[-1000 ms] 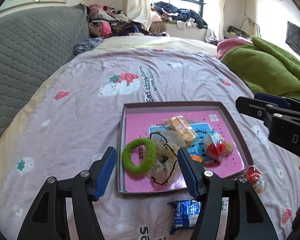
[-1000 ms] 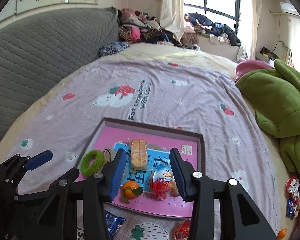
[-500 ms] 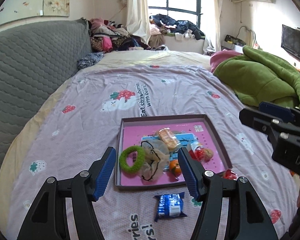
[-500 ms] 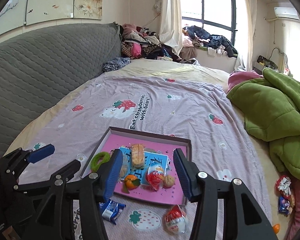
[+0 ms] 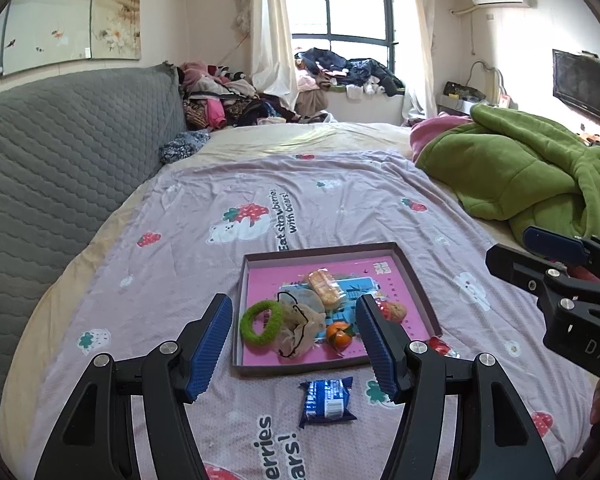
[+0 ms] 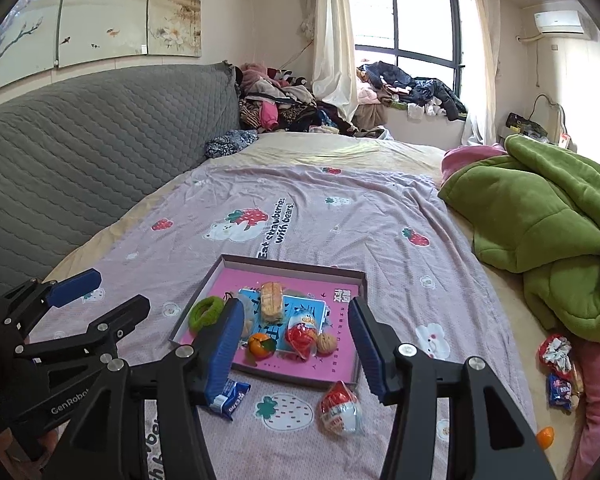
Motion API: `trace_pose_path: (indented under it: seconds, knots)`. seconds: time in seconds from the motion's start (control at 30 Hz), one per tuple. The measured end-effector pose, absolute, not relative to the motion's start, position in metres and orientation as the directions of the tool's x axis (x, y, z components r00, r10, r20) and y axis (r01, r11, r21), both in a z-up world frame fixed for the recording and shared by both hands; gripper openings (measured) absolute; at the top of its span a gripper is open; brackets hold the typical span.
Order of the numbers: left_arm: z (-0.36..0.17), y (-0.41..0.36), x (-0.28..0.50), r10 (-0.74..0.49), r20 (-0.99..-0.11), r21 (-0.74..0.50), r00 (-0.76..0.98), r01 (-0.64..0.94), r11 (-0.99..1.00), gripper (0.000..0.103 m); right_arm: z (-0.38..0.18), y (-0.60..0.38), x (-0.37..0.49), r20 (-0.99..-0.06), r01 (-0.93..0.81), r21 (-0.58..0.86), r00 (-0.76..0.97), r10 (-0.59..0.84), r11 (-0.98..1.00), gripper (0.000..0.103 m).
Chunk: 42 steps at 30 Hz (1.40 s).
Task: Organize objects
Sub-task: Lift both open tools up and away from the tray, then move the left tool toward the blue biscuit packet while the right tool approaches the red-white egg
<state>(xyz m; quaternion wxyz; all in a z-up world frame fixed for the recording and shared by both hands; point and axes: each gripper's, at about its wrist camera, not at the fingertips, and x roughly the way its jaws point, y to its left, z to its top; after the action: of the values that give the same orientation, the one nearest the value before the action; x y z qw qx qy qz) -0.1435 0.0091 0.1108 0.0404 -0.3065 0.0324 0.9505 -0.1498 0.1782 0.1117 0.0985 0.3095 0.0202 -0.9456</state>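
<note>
Both hand-held grippers hang above the near end of the bed (image 5: 340,184), and neither holds anything: the left gripper (image 5: 294,344) has its jaws well apart with only air between them, and the right gripper (image 6: 296,346) is opening its jaws, likewise with nothing between them. The tray (image 6: 204,292) lies on the sheet ahead and already carries a green ring (image 6: 206,312), a biscuit pack (image 6: 271,300), an orange (image 6: 259,345), an egg (image 6: 302,330) and a walnut (image 6: 327,344). Two things sit loose just outside its near wall: a blue packet (image 5: 327,397) toward the left and a second egg (image 6: 340,404) toward the right. The step in hand looks like fetching one of these. To do it well, each gripper should take the piece on its own side, come down over it with jaws wide, and pinch the packet across its short width so the wrapper does not slip; the egg's crinkly foil wants a gentle squeeze at the middle. The tray's free space is on its right, so set pieces there. Readable writing: "Eat strawberries with bears!" on the sheet, "GenRobo" on the left gripper in the right view, "DAS" on the right gripper in the left view.
</note>
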Motion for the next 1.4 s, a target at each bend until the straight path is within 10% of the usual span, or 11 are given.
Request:
trace_pose_path:
  seconds: [1.4]
  knots:
    - [0.045,0.025,-0.127,0.063,-0.698,0.034,-0.713,-0.121,-0.992,0.066,0.039,0.208,-0.113,-0.682,0.17,0.011,-0.719,-0.132,-0.985,0.057]
